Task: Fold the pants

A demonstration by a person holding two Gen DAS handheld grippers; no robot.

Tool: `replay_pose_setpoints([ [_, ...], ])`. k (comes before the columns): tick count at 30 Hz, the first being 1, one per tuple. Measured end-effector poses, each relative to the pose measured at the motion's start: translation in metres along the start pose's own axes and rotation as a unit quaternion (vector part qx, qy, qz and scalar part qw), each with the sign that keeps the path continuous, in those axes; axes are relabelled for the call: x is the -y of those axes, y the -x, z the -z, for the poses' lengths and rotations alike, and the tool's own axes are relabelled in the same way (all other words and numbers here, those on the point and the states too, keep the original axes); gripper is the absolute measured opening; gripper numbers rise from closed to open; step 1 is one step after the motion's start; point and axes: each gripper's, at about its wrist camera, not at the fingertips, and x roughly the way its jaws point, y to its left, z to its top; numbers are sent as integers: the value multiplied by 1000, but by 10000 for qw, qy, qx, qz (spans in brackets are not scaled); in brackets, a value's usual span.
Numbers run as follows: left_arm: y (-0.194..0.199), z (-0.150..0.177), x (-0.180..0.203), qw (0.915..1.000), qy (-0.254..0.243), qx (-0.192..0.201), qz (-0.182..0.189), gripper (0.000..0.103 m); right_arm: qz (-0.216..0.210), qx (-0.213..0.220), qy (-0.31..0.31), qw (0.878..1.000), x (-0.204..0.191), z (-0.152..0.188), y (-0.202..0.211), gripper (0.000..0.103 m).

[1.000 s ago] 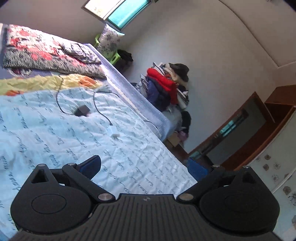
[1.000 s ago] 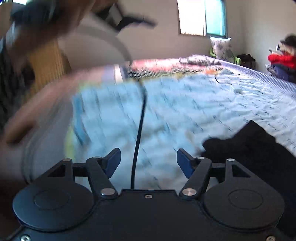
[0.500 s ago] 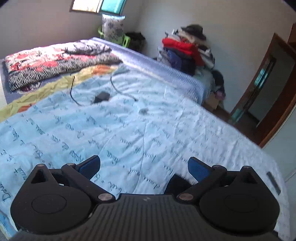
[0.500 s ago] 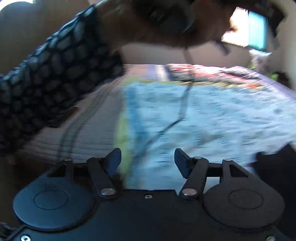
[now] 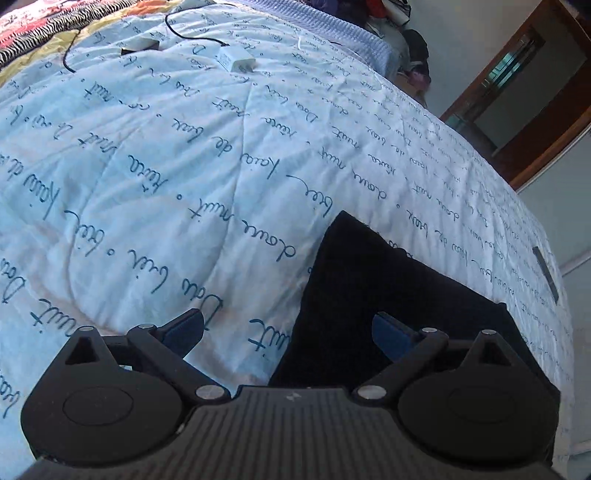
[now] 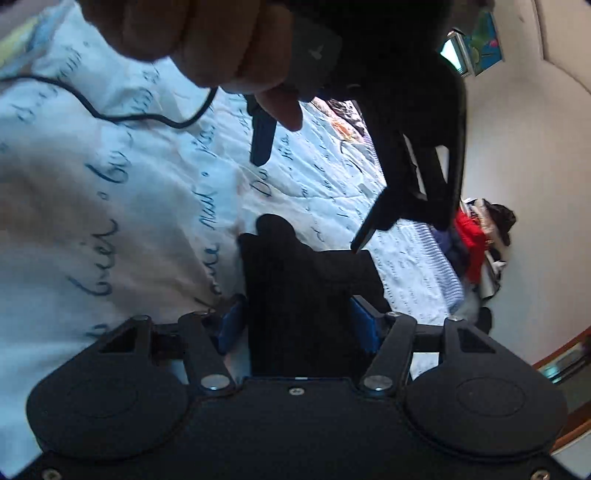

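Black pants (image 5: 373,291) lie on a light blue quilt with dark script (image 5: 184,184). My left gripper (image 5: 288,330) is open, low over the quilt, with the pants' edge between its fingers. In the right wrist view the pants (image 6: 295,295) run between the blue pads of my right gripper (image 6: 297,326), which is open around them without pinching. The left gripper (image 6: 314,184) and the hand holding it hang above, its fingers spread.
A white charger (image 5: 234,61) and a black cable (image 5: 70,55) lie further up the quilt. A patterned blanket (image 5: 44,26) is at the bed's head. A clothes pile (image 6: 476,236) and a wooden door frame (image 5: 535,92) stand beyond the bed's far side.
Both grippers have dropped towards the bed and come to the black pants. The right gripper swung from the bed's side to straddle the cloth. The left tilted down from the room.
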Motion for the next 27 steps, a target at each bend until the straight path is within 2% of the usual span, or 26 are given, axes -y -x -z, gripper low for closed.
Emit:
replay_pose_setpoints([
  [1,-5,-3,2,9999,96,-19,128,99,-68,-8,-76,9999,0,-1,-3,17],
  [3,-10,-4,0,9991,223,-41,347,99,-142,85,-357,9992,4,1,-2,13],
  [4,-14,-5,0,9985,304,-72,457,99,-274,157,-692,9971,13,2,2,11],
  [6,-20,-5,-1,9967,420,-140,679,99,-640,327,-1543,9854,38,8,7,9],
  [8,-26,-7,0,9927,586,-210,1034,99,-874,542,-2140,9714,62,18,12,9],
  [12,-40,-10,7,9775,985,-293,1842,97,-1055,786,-2729,9530,89,28,18,9],
  [13,-44,-11,9,9751,1054,-334,1924,87,-1091,805,-2818,9498,91,29,17,9],
  [14,-49,-12,12,9749,1076,-406,1907,56,-1113,821,-2865,9480,90,30,16,9],
  [15,-54,-13,16,9771,1057,-509,1775,38,-1133,815,-2892,9470,90,32,17,9],
  [16,-57,-13,20,9820,993,-573,1499,34,-1200,736,-2903,9465,89,33,16,10],
  [17,-59,-12,24,9858,908,-576,1288,25,-1370,697,-2897,9447,90,35,20,10],
  [19,-57,-8,30,9897,731,-491,1130,23,-1607,917,-3007,9356,93,46,40,12],
  [21,-50,-5,34,9914,638,-340,1088,21,-1751,1031,-3418,9175,105,64,56,12],
  [23,-36,-1,42,9942,469,-94,960,20,-1543,903,-4032,8975,122,84,59,12],
  [24,-28,2,51,9960,298,64,843,20,-1298,675,-4204,8955,128,91,55,12],
  [26,-6,12,72,9975,-143,435,546,19,-837,288,-4169,9046,131,99,44,13],
  [27,4,17,83,9966,-329,600,463,19,-747,179,-4147,9067,131,102,40,13],
])
